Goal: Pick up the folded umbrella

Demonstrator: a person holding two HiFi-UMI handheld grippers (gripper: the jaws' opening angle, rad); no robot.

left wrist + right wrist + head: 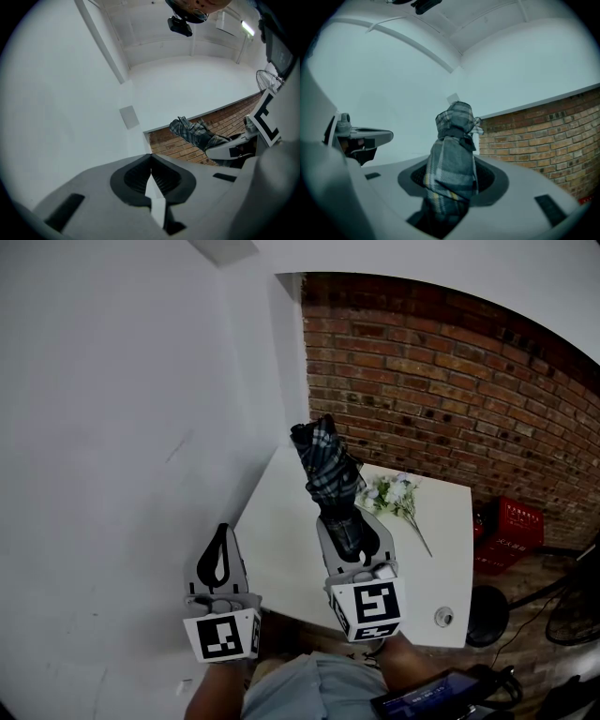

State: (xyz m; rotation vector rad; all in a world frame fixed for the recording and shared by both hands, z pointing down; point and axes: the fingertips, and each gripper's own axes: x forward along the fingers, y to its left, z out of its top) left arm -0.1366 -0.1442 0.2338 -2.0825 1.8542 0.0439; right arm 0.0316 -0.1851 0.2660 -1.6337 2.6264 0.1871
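- Right gripper: jaws clamped on the folded umbrella, gripping its lower part.
- Folded umbrella: plaid, held clear above the white table, pointing up and away.
- Left gripper: jaws together, nothing between them, just off the table's near left edge.
- Flower sprig: lying on the table's far side.

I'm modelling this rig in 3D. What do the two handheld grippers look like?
The left gripper and the right gripper match. Each has a light grey plastic body with two tapering jaws lined with dark ribbed pads. At its rear, each carries a white cube printed with black square markers.
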